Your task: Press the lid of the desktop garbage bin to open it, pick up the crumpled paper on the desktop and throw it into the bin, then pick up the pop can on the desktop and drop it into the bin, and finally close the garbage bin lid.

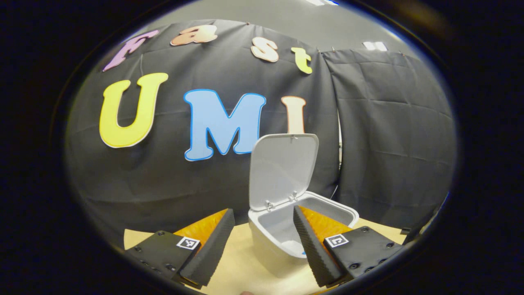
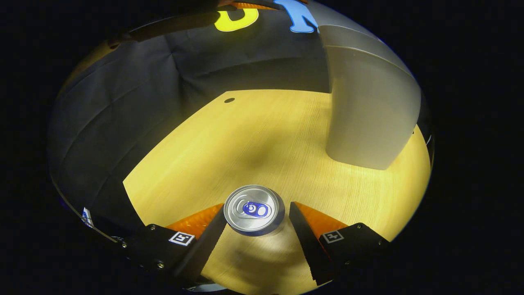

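A: Right claw (image 2: 256,229) is spread wide over the pop can (image 2: 254,209), which stands upright on the desk (image 2: 229,139) between its fingers, ungripped

B: And the left claw (image 1: 262,246)?

A: Released too, empty, facing the bin (image 1: 286,233) with its lid (image 1: 283,170) up

B: Risk?

A: I'd guess one finger landing first and tipping the can over

Bin (image 1: 286,229) lid (image 1: 282,168) up — can (image 2: 254,209) upright, perhaps unopened.

bin (image 1: 286,241) mouth unobstructed, lid (image 1: 282,168) upright behind, bare desktop (image 2: 254,135) beside can (image 2: 254,209)
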